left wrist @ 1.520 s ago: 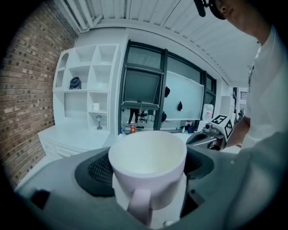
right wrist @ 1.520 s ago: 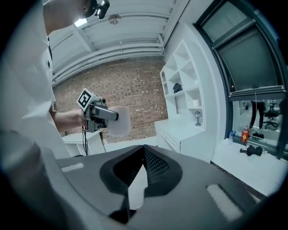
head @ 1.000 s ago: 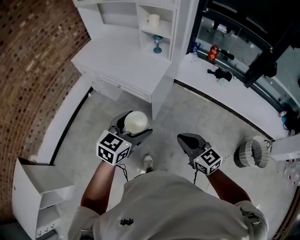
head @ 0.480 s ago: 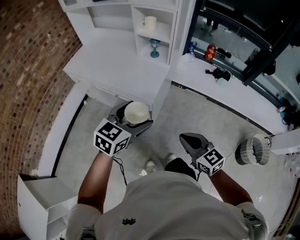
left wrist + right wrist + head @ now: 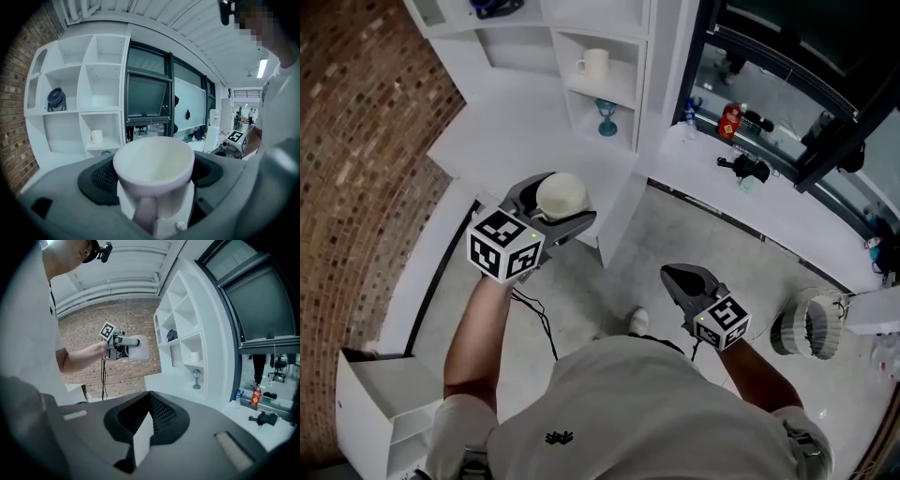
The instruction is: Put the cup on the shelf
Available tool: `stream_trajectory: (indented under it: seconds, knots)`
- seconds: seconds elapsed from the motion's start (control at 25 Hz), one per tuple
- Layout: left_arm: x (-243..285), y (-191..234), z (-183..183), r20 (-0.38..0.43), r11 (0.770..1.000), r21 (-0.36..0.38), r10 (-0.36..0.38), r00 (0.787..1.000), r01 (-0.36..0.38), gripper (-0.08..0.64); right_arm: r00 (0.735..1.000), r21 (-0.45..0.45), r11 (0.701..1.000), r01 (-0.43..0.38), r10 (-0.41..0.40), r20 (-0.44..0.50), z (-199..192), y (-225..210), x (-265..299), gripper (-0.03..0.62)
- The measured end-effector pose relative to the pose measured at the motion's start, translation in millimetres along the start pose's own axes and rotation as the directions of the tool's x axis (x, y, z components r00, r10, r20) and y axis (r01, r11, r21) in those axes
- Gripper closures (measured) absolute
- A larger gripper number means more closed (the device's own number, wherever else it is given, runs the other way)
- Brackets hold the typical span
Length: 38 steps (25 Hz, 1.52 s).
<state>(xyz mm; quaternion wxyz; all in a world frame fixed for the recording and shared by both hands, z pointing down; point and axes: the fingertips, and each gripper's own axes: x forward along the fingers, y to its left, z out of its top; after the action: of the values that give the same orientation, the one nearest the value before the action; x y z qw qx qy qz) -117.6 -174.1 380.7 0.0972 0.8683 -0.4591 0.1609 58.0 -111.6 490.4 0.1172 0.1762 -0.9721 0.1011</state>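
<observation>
The left gripper (image 5: 553, 208) has its jaws clamped on the sides of the white cup (image 5: 153, 164), held upright between them, while the right gripper (image 5: 677, 278) has its jaws closed together on nothing. Over the last second the left gripper has carried the cup up and forward. The shelf (image 5: 623, 89), with its white mug (image 5: 594, 64) and blue goblet (image 5: 607, 117), now lies nearer ahead of the fingers, so the carry looks well advanced, with placing not yet begun
</observation>
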Motion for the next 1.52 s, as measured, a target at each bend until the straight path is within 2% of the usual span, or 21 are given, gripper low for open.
stream_trajectory:
  seconds: [0.4, 0.72, 1.08, 1.52]
  knots:
    - [62, 56, 81, 0.041, 1.0, 0.019, 0.018, 0.999, -0.019, 0.127, 1.0, 0.005, 1.0, -0.005, 0.005, -0.002, 1, -84, -1, 0.58]
    - [85, 117, 141, 0.07, 0.999, 0.034, -0.001, 0.998, -0.001, 0.127, 0.999, 0.034, 0.999, 0.037, -0.036, -0.011, 5, -118, 20, 0.58]
    - [107, 189, 207, 0.082, 0.992, 0.109, -0.079, 0.994, 0.07, 0.127, 0.993, 0.042, 0.993, 0.114, -0.114, 0.005, 34, -142, 73, 0.58]
    - [154, 266, 262, 0.091, 0.982, 0.144, -0.133, 0.987, 0.119, 0.127, 0.976, 0.081, 0.973, 0.215, -0.217, 0.019, 45, -156, 120, 0.58]
